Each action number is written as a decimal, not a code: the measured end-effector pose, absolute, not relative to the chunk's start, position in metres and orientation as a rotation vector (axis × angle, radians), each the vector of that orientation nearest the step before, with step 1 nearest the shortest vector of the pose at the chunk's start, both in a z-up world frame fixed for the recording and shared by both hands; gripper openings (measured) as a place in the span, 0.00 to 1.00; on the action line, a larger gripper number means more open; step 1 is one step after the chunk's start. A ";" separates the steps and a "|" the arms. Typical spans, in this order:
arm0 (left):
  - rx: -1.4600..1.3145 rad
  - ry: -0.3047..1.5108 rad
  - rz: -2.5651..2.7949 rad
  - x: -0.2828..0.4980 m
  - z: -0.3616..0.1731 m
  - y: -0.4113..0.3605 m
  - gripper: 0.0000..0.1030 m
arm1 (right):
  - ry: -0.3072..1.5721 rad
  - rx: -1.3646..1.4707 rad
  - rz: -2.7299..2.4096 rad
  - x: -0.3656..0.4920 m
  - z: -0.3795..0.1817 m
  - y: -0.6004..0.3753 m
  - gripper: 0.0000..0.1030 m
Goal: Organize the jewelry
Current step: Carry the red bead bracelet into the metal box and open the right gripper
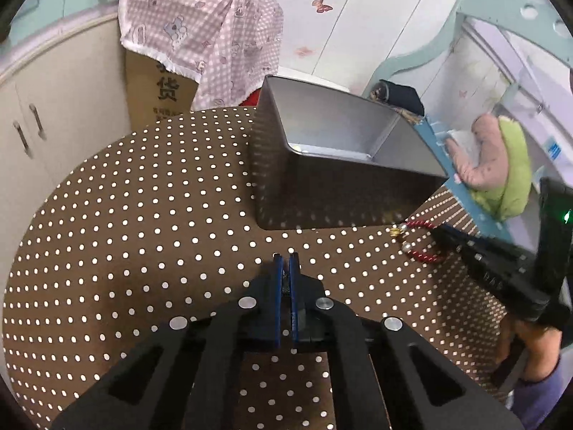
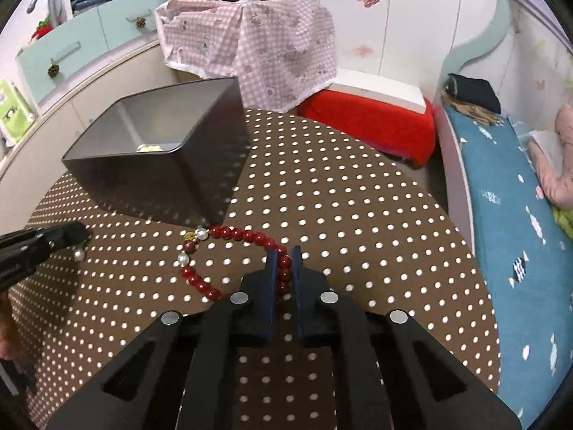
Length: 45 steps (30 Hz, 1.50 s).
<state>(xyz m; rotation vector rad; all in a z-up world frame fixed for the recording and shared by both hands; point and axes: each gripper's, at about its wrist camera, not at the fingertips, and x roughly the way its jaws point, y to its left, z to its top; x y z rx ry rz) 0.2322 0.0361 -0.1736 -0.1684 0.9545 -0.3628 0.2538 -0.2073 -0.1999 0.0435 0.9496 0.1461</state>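
A red bead bracelet (image 2: 232, 233) with pearls and a gold charm lies on the dotted tablecloth, just in front of the grey metal box (image 2: 161, 182). My right gripper (image 2: 284, 259) is shut on its right side, with red beads pinched between the blue pads. The left wrist view shows the bracelet (image 1: 424, 256) and the right gripper (image 1: 446, 236) at the right. My left gripper (image 1: 285, 261) is shut, with a sliver of something between its pads. From the right wrist view a small pearl piece (image 2: 78, 253) hangs at the left gripper's (image 2: 84, 233) tip. Pale beads (image 2: 150, 148) lie inside the box (image 1: 322, 200).
The round table (image 1: 143, 215) has a brown cloth with white dots. Behind it stand a cardboard box under pink checked fabric (image 1: 200, 36) and a red stool (image 2: 369, 122). A bed with a blue cover (image 2: 501, 197) runs along the right, cabinets (image 1: 32, 136) on the left. A hand (image 1: 530, 344) holds the right gripper.
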 end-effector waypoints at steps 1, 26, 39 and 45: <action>-0.178 0.954 -0.370 0.233 -0.172 0.038 0.02 | 0.937 0.056 0.145 0.251 -0.198 -0.209 0.08; -0.196 0.790 -0.503 0.255 -0.067 0.024 0.02 | 0.685 0.083 0.230 0.245 -0.054 -0.184 0.08; -0.084 0.910 -0.450 0.298 -0.104 -0.003 0.02 | 0.781 0.126 0.288 0.304 -0.091 -0.145 0.08; -0.100 0.951 -0.441 0.301 -0.125 -0.001 0.03 | 0.847 0.156 0.290 0.312 -0.121 -0.145 0.08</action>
